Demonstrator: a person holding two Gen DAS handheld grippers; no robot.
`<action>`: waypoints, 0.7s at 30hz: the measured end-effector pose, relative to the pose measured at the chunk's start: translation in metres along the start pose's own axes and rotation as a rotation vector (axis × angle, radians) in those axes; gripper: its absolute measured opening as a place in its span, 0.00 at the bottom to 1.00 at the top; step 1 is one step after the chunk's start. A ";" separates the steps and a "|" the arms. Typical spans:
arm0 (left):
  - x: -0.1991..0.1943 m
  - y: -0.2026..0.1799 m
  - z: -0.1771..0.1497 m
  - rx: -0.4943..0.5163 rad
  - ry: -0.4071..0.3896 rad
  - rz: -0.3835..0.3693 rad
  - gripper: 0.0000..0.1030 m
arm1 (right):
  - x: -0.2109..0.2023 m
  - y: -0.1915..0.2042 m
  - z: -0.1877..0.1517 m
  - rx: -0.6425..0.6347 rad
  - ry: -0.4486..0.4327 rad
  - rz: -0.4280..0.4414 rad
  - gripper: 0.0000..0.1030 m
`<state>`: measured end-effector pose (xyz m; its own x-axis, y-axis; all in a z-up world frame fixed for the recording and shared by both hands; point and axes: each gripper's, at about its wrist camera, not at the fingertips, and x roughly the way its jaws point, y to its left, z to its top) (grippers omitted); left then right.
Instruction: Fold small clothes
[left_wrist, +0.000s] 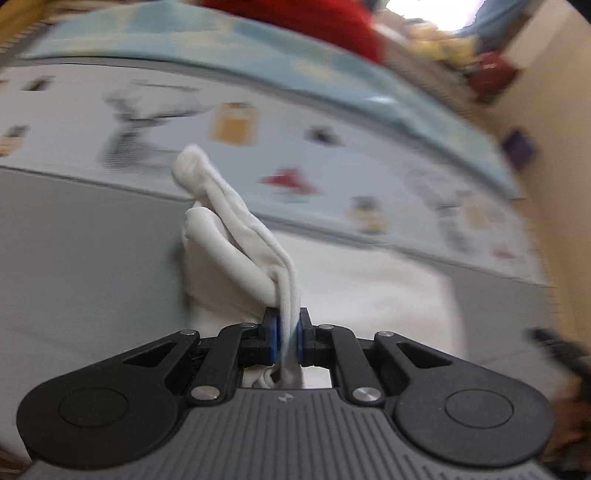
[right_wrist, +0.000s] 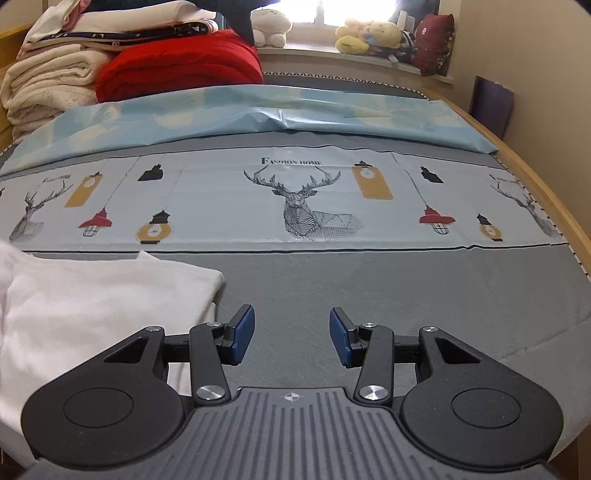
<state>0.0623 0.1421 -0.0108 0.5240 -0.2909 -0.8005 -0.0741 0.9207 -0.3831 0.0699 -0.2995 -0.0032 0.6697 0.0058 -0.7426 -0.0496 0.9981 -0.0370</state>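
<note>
1. White garment (left_wrist: 236, 243): a bunched fold is rising from between the pads of the left gripper (left_wrist: 287, 334), whose jaws are pressing together on it; the rest is lying on the grey bed cover (left_wrist: 74, 258).
2. Right gripper (right_wrist: 291, 334): its blue pads (right_wrist: 243, 332) are standing apart, holding nothing, hovering over the grey cover just beside the garment's edge.
</note>
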 end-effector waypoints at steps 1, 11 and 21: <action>0.004 -0.015 0.000 -0.008 0.003 -0.054 0.09 | -0.001 -0.003 -0.003 0.005 -0.006 0.000 0.45; 0.071 -0.163 -0.010 -0.018 0.078 -0.308 0.12 | 0.008 -0.036 -0.023 0.013 0.033 -0.048 0.45; 0.061 -0.132 -0.007 0.052 0.127 -0.317 0.18 | 0.019 -0.043 -0.022 0.170 0.053 0.116 0.46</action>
<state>0.0983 0.0015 -0.0120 0.4038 -0.5918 -0.6976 0.1205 0.7903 -0.6007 0.0684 -0.3439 -0.0299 0.6269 0.1229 -0.7693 0.0046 0.9869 0.1614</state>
